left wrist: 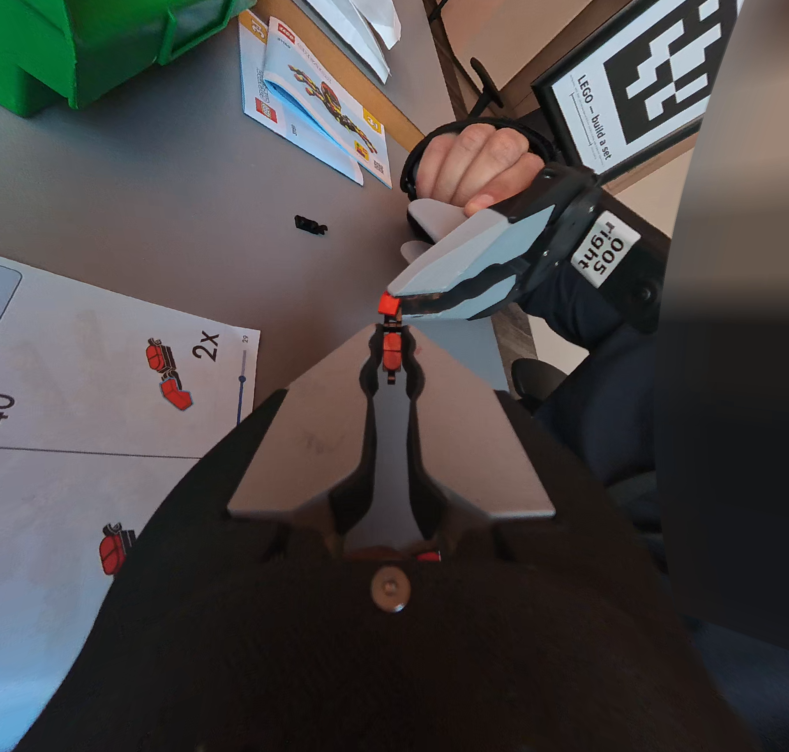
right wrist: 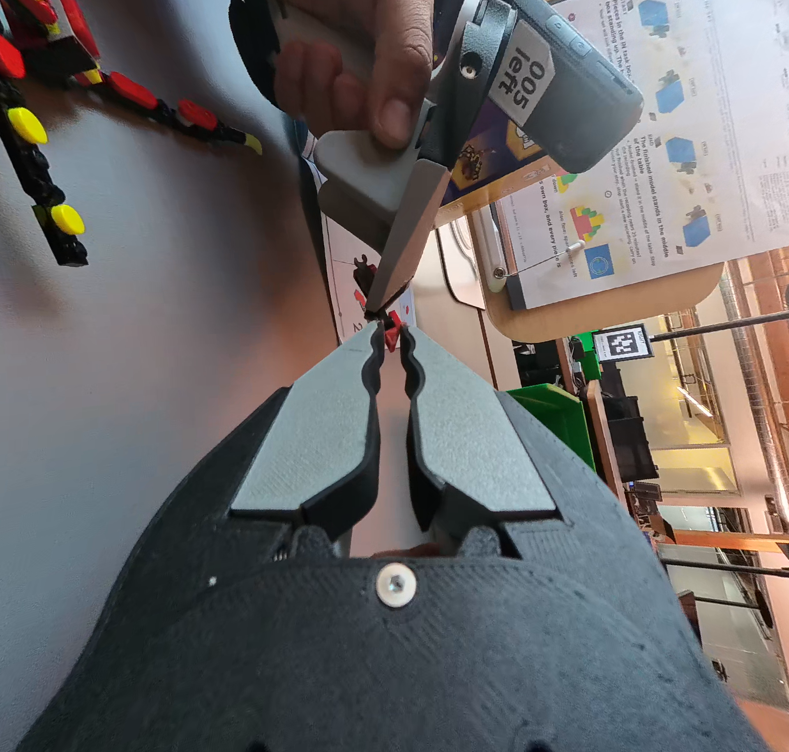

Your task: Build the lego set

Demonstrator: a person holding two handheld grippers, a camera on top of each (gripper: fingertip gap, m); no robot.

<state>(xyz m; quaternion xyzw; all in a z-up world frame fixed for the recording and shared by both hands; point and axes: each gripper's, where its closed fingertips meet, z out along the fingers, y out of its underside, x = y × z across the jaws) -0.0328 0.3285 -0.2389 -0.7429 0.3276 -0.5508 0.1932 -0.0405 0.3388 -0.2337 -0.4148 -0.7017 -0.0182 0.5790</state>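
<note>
Pinching a red-and-black lego sub-assembly (left wrist: pixel 392 354) in my left claw (left wrist: pixel 390 330), jaws clamped on its red body with a black clip poking past the tips; my right claw (right wrist: pixel 389 331) comes in tip to tip, closed on a small red brick (right wrist: pixel 392 334) that touches that clip. Lying on the grey table (left wrist: pixel 170 202) beyond my left claw is a loose black piece (left wrist: pixel 309 224), the open instruction sheet (left wrist: pixel 106 369) off to its left; the part-built red, yellow and black model (right wrist: pixel 51 104) sits far left of my right claw.

booklets (left wrist: pixel 316 104) behind loose piece (left wrist: pixel 310 224) | bin (left wrist: pixel 106 27) left of booklets
</note>
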